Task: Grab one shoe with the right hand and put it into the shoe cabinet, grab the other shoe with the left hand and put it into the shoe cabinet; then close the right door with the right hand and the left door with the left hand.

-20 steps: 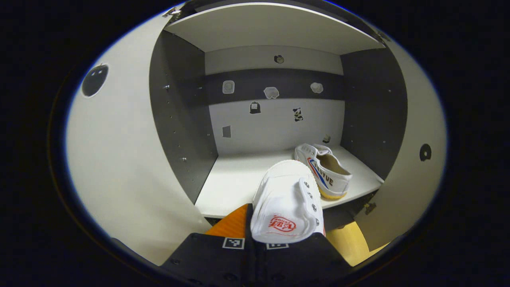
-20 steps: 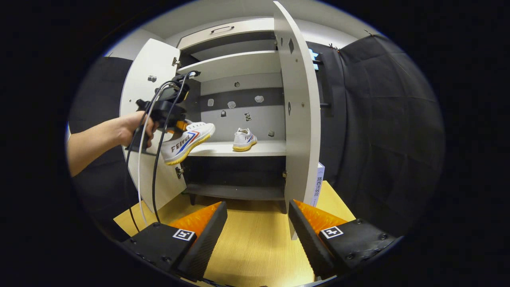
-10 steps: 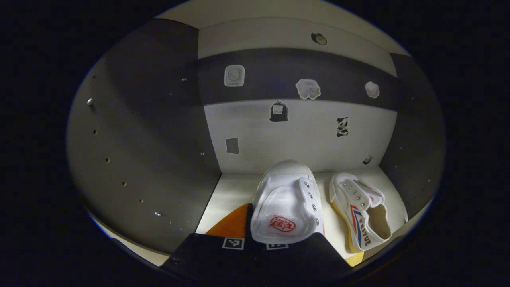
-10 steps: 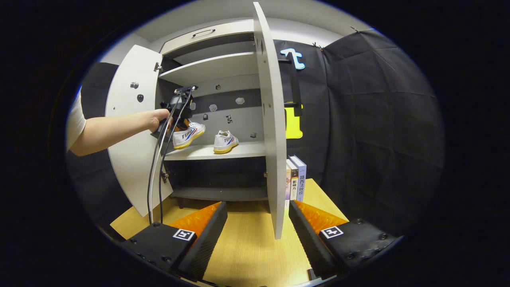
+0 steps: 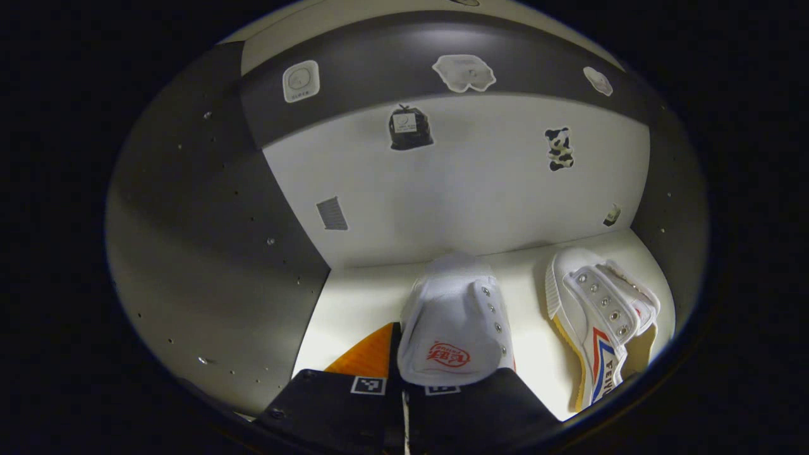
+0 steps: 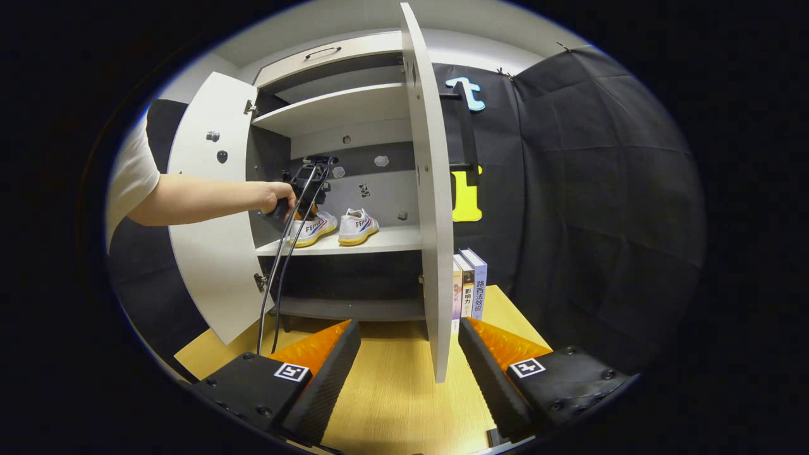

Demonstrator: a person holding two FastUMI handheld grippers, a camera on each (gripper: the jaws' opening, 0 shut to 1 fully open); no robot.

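Progress: first shoe [image 5: 600, 319] already rests on the cabinet shelf [image 6: 392, 239]; second shoe [image 5: 456, 328] is over that shelf, just beside the first, pinched at the heel end by the left gripper [image 5: 442, 373]. Whether its sole touches the shelf cannot be told. Release and both doors remain; right door [image 6: 430, 208] and left door [image 6: 212, 215] stand open. Holding arm reaches level into the cabinet. Right gripper [image 6: 407, 354] waits before the shelf, spread wide, empty.
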